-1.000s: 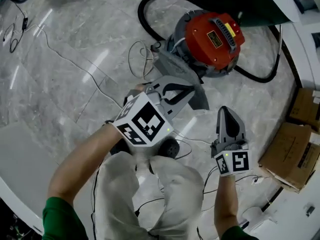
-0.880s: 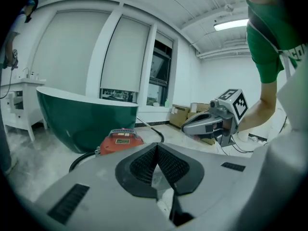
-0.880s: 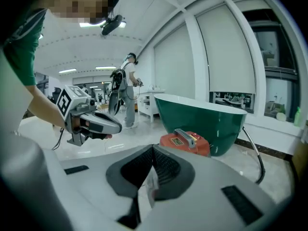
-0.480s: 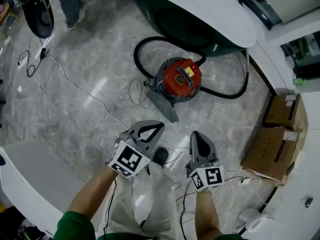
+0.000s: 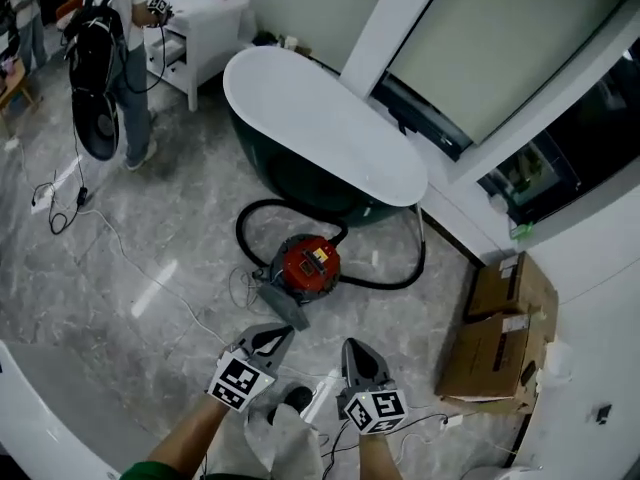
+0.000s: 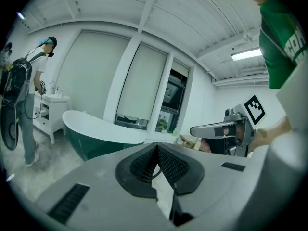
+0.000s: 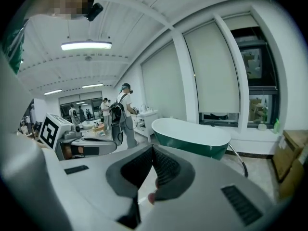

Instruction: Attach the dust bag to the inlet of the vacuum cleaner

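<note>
The round red vacuum cleaner point(image 5: 306, 266) has the flat grey dust bag point(image 5: 286, 309) lying against its near side, seemingly seated on the inlet. The left gripper point(image 5: 274, 337) and right gripper point(image 5: 357, 349) are well clear of the vacuum cleaner, both pinched closed on nothing. Next, I'd judge, comes only a check that the bag fits.

vac cleaner point(image 5: 308, 266) red top, on floor point(image 5: 150, 258) mid-frame | grey dust bag point(image 5: 285, 309) touching its near side | blk hose point(image 5: 404, 276) loops beside bathtub point(image 5: 320, 118) | L hand-held gripper point(image 5: 283, 331) & R hand-held gripper point(image 5: 355, 347) low in frame, side by side, jaws together, nothing held | cardboard boxes point(image 5: 495, 333) at right
</note>
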